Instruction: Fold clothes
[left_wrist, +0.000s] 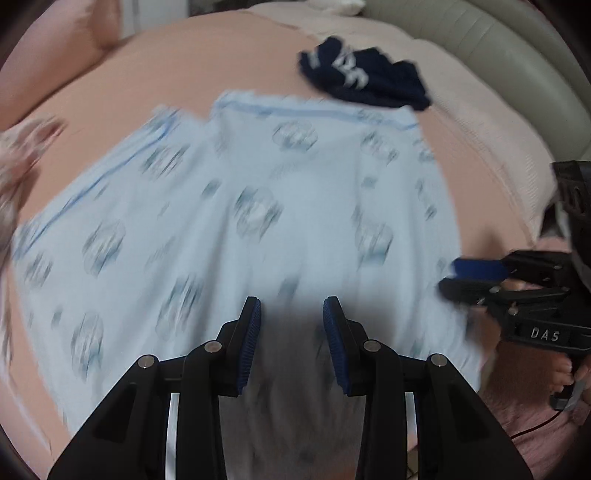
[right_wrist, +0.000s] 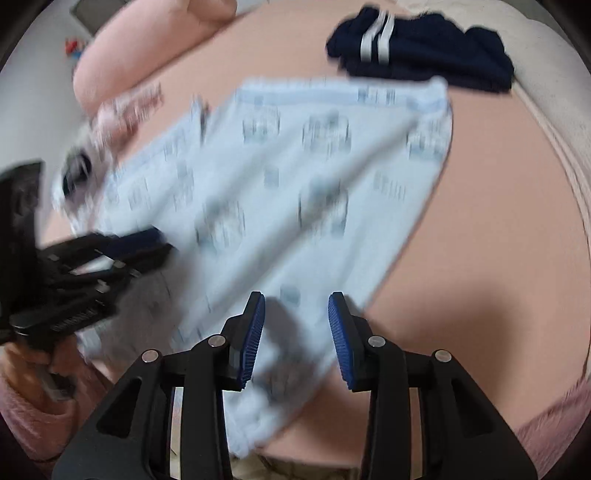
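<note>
The light blue patterned garment (left_wrist: 258, 206) lies spread flat on the pink bed (left_wrist: 155, 85), directly beneath and ahead of both tongs. The left tongs (left_wrist: 291, 314) stand partly apart over its near edge, with nothing between the pads. The right tongs (right_wrist: 296, 310) are likewise parted and empty above the garment's near corner. Beyond the garment's far edge lies a crumpled navy garment (right_wrist: 424, 55).

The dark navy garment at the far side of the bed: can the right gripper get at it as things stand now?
Probably yes. The navy garment lies in the open on the pink bed cover, just beyond the light blue patterned garment. The right gripper is open and holds nothing; only that flat garment lies between.
</note>
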